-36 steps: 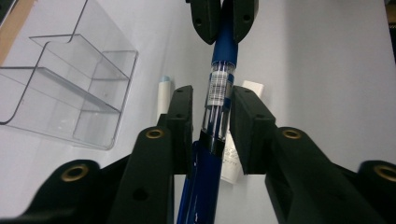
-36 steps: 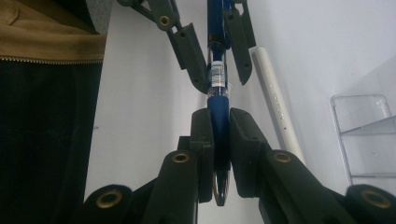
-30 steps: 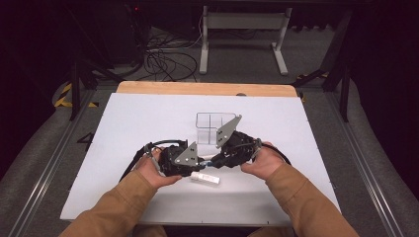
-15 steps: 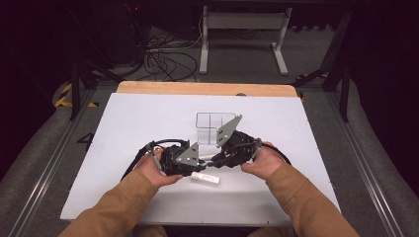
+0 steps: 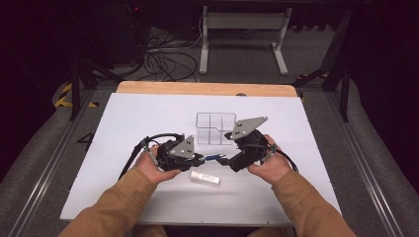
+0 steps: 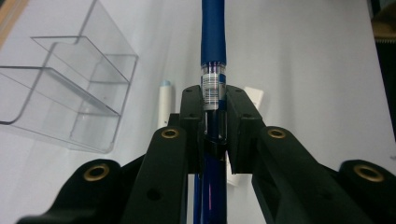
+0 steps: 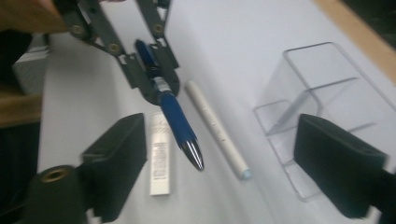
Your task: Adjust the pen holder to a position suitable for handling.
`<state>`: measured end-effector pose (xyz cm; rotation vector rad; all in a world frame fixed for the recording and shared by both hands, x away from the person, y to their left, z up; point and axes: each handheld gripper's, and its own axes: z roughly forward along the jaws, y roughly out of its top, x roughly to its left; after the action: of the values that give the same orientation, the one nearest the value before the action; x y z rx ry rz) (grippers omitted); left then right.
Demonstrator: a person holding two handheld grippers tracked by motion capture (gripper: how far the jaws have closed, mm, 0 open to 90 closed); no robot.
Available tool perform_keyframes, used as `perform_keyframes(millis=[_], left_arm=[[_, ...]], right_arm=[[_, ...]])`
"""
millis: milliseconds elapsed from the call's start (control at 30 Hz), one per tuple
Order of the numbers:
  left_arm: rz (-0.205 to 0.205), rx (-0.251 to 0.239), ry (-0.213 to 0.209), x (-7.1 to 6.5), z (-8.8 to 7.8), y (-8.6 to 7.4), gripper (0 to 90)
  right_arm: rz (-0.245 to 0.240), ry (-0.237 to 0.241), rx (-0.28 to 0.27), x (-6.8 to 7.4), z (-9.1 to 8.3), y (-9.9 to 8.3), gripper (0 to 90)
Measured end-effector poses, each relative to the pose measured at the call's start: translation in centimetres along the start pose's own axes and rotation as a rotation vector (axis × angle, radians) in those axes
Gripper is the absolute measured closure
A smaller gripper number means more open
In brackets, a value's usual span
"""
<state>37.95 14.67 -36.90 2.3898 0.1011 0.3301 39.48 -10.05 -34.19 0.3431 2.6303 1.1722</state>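
A blue pen (image 6: 213, 42) with a silver tip sticks out level from my left gripper (image 6: 213, 95), whose jaws are shut on its clear barrel. In the high view the left gripper (image 5: 201, 159) holds the pen (image 5: 213, 157) pointing right at my right gripper (image 5: 228, 163). The right gripper (image 7: 224, 144) has just been opening. Its jaws now stand wide apart, the pen's tip (image 7: 192, 156) lies free in front of them, and neither pad touches it. A white pen (image 7: 215, 126) and a flat white stick (image 7: 159, 154) lie on the table beneath.
A clear plastic organizer (image 5: 215, 128) with several compartments stands just beyond the grippers, close to the right jaw (image 7: 322, 102). The white table sheet (image 5: 123, 123) spreads left and right. The white stick (image 5: 205, 177) lies near the front, between the hands.
The right gripper's jaws have opened and let go of the pen's tip end, and the hand has drawn back slightly to the right. The left gripper keeps hold of the pen.
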Motion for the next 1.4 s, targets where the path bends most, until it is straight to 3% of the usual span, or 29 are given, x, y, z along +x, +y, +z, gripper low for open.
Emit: perform_keyframes(millis=[33, 100, 167, 400, 667, 800, 900, 1000, 1133, 1400], left_arm=[[-0.013, -0.01, 0.006, 0.1, -0.2, 0.0, 79.4], [-0.03, -0.042, 0.022, 0.4, -0.6, -0.1, 79.4], [-0.058, -0.082, 0.031, 0.9, -1.1, -0.2, 79.4], [-0.179, -0.255, 0.036, 2.4, -2.6, -0.3, 79.3], [-0.255, -0.375, 0.053, 3.7, -3.1, 0.0, 79.2], [-0.268, -0.406, 0.081, 4.3, -2.9, 0.3, 79.2], [-0.288, -0.437, 0.085, 4.8, -2.8, 0.5, 79.1], [-0.301, -0.454, 0.104, 5.4, -2.5, 0.8, 79.1], [-0.28, -0.461, 0.154, 6.1, -1.9, 1.1, 79.1], [-0.318, -0.497, 0.194, 7.8, 0.0, 1.2, 79.0]], right_arm=[[0.004, -0.002, 0.001, 0.0, -0.1, -0.2, 9.8], [0.037, -0.026, -0.028, 0.0, -0.5, -0.7, 9.7], [0.076, -0.005, -0.063, -0.2, -0.8, -1.1, 7.4], [0.113, -0.005, -0.117, 0.0, -0.9, -2.5, 1.8], [0.142, -0.005, -0.174, 0.2, -0.5, -4.0, 0.0], [0.157, 0.008, -0.22, 0.3, -0.3, -4.6, 0.0], [0.157, -0.012, -0.258, 0.4, -0.2, -4.9, 0.0], [0.149, -0.027, -0.25, 0.6, -0.1, -5.1, 0.0], [0.15, -0.038, -0.255, 0.6, -0.2, -5.6, 0.0], [0.158, -0.034, -0.287, 0.5, -0.6, -6.1, 0.0]])
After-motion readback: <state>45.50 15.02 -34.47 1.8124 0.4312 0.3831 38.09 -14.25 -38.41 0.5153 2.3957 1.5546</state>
